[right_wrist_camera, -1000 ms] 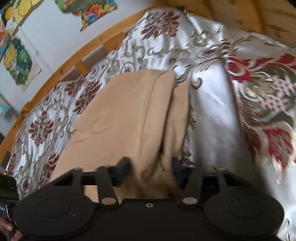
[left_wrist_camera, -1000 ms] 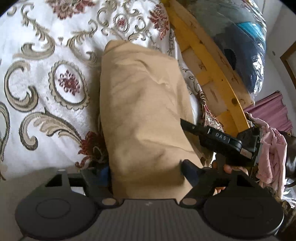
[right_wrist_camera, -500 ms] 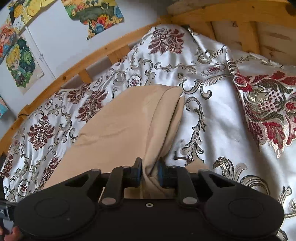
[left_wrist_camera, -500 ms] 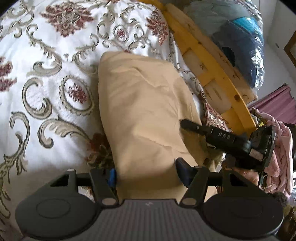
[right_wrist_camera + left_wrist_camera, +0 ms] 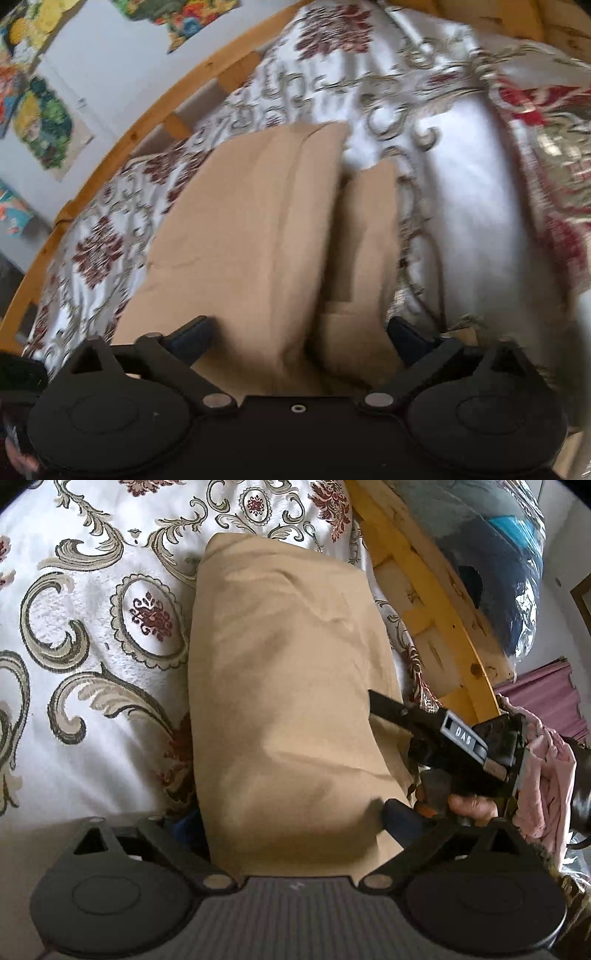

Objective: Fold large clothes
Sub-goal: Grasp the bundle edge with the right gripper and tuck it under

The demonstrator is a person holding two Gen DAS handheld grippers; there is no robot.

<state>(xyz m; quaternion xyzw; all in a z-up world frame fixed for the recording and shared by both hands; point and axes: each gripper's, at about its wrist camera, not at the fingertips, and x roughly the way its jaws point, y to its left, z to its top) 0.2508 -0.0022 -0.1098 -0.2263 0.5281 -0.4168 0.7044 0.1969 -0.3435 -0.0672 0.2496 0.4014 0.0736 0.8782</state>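
Note:
A tan garment lies folded into a long thick stack on the patterned bedspread. Its near end sits between the jaws of my left gripper, which are opening and stand apart from the cloth. In the right wrist view the same garment shows a narrower folded strip along its right side. My right gripper is opening wide too, with cloth lying between its fingers but not pressed. One of its fingers rests at the stack's right edge, held by a hand.
A yellow wooden bed frame runs along the right, with a plastic-wrapped dark blue bundle beyond it and pink cloth nearby. A red-patterned pillow lies at the right. Colourful posters hang on the wall behind a curved wooden rail.
The right gripper, pinched on a fold of the tan cloth half a second ago, has spread wide and let it go. The left jaws have widened as well. The garment rests flat.

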